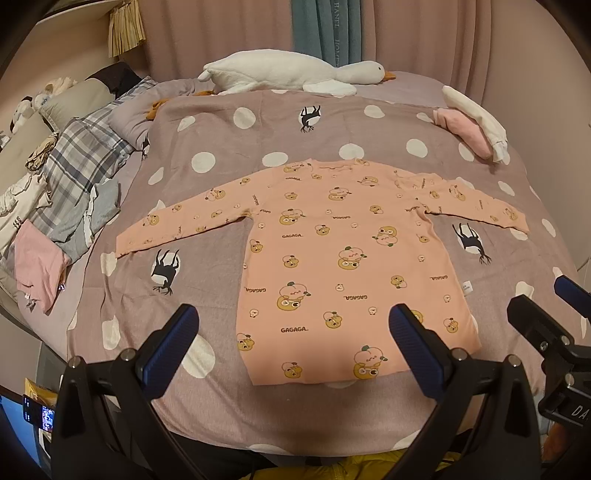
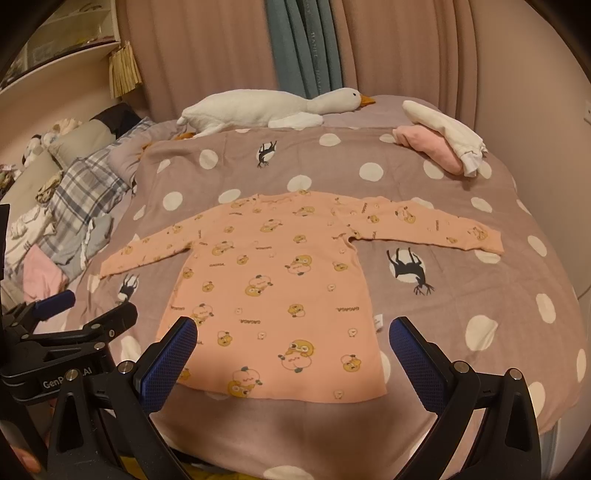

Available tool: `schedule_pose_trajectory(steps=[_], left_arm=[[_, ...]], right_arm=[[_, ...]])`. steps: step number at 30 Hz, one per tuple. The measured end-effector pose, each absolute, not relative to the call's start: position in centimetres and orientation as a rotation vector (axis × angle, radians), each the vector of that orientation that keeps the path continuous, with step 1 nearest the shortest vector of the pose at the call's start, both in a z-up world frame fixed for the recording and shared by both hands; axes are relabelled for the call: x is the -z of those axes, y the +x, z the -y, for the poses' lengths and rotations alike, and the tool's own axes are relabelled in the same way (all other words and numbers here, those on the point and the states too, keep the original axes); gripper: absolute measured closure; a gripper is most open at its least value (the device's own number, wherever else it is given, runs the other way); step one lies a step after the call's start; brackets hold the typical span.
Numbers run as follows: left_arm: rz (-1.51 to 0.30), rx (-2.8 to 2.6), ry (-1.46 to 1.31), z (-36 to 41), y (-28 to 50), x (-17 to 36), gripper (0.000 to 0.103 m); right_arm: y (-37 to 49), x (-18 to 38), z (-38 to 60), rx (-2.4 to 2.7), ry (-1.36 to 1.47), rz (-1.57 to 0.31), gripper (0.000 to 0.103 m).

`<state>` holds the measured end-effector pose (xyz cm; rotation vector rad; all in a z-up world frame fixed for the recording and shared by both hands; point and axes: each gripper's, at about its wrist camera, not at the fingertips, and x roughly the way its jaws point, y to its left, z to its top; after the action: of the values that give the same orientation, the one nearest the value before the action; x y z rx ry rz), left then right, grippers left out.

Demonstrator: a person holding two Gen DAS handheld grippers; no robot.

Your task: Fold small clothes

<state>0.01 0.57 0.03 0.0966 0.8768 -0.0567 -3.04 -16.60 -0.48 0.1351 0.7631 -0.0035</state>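
Dim, warm indoor light — soft shadow along the near bed (image 1: pixel 295 417) edge. Strong fisheye bending and dark corners; focus fairly sharp throughout.

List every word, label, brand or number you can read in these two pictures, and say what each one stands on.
"GAGAGA": printed many times on the peach shirt, some upside down.
"HOME": partly legible, running down the teal curtain.
"Gen…AI": middle hidden, on the left gripper body.
"DA…": cut off at the picture's edge, on the right gripper body.
Shirt's white side tag: too small to read.
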Motion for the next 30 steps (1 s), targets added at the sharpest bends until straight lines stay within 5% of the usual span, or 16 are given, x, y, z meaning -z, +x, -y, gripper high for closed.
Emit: schedule_pose_trajectory(steps=[30], left_arm=[[-0.871,0.053,0.099,-0.6,-0.07,-0.06,0.0]], right_arm=[[-3.14,0.3,16.6,0.004,0.138,-0.761,0.0]])
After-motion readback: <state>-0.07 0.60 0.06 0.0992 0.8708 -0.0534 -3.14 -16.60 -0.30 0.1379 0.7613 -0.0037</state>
